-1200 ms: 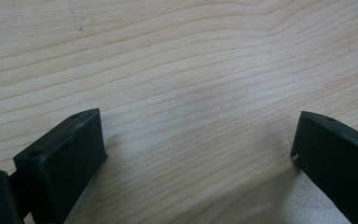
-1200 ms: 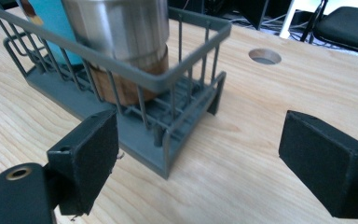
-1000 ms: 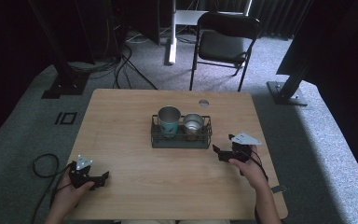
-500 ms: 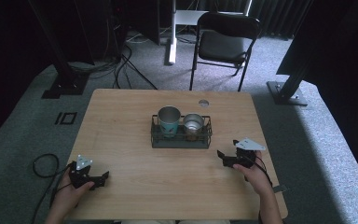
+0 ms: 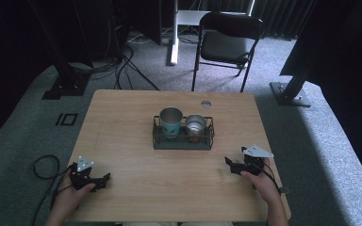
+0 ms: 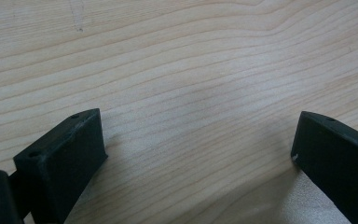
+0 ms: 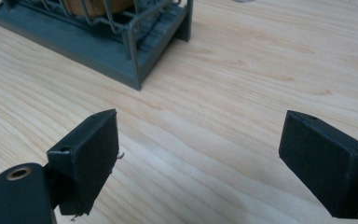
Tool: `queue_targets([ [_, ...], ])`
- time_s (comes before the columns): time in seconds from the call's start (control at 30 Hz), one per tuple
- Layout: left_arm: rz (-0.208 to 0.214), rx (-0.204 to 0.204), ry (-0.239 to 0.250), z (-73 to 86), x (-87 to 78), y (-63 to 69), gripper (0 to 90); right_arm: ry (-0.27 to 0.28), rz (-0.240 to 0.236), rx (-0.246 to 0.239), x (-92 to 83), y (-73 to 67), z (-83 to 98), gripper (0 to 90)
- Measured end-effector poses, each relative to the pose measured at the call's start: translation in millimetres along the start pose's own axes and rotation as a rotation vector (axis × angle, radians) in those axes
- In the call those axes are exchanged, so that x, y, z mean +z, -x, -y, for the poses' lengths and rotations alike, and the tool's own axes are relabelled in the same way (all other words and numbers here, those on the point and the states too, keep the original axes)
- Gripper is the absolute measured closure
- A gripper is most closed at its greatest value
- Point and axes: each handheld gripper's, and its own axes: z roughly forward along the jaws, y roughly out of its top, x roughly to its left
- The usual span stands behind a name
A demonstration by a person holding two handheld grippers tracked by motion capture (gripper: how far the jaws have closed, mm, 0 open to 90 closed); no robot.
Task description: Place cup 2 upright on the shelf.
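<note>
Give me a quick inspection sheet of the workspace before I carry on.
Surface: wooden table, bare wood around the rack.
Job's things: wire rack mid-table holding a teal cup and a smaller metal cup.
Clutter: nothing seen.
Grippers: left hand-held gripper open, empty, near front left edge; right hand-held gripper open, empty, right of rack.
Cables: black cable loops off the left side.
Surroundings: folding chair, stand bases on grey carpet.

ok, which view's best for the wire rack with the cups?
High view: the whole wire rack sits mid-table with both cups upright inside. The right gripper view catches one corner of it past open jaws. The left gripper view looks at bare table.
</note>
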Motion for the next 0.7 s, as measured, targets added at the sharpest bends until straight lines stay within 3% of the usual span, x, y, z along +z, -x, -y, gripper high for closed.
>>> queue_targets([
  [0.7, 0.000, 0.001, -0.001, 0.0, 0.0, -0.1, 3.3, -0.054, 0.050, 0.033, -19.2, 7.0, 26.6, 11.8],
])
